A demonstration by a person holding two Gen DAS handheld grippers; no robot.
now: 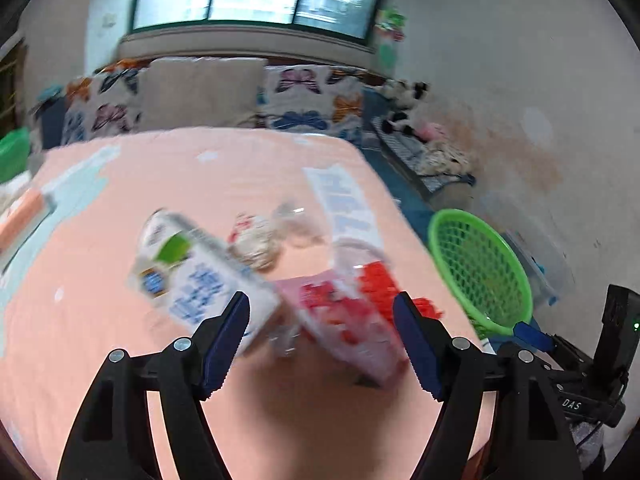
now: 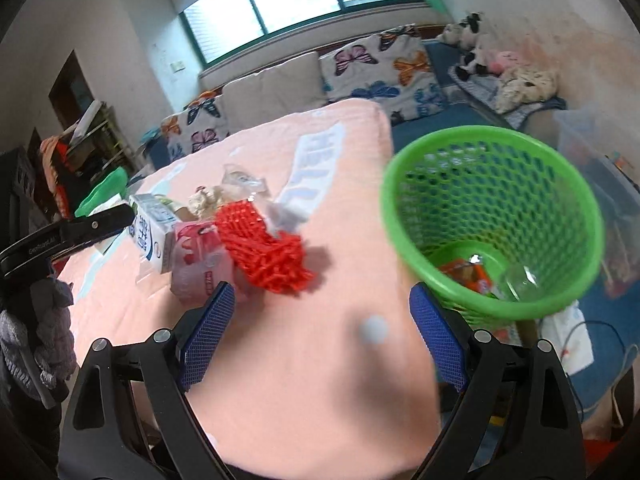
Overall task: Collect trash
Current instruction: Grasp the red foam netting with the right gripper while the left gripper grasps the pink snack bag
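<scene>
Trash lies on a pink tablecloth (image 1: 240, 184): a white milk carton (image 1: 200, 280), a pink packet (image 1: 352, 332), a red foam net (image 1: 380, 280), a crumpled wrapper (image 1: 256, 240) and clear plastic (image 1: 292, 216). My left gripper (image 1: 322, 344) is open, low over the cloth, just short of the carton and the pink packet. My right gripper (image 2: 320, 332) is open and empty over the cloth's near edge. In the right wrist view the carton (image 2: 150, 228), pink packet (image 2: 200, 260) and red net (image 2: 264, 248) lie ahead on the left. A green mesh basket (image 2: 496, 216) holding some trash stands right.
The basket (image 1: 480, 272) shows beside the table's right edge in the left wrist view. A sofa with butterfly cushions (image 1: 300, 100) runs behind the table. A clear storage bin (image 2: 600, 160) and white bag (image 2: 568, 336) sit on the floor at right.
</scene>
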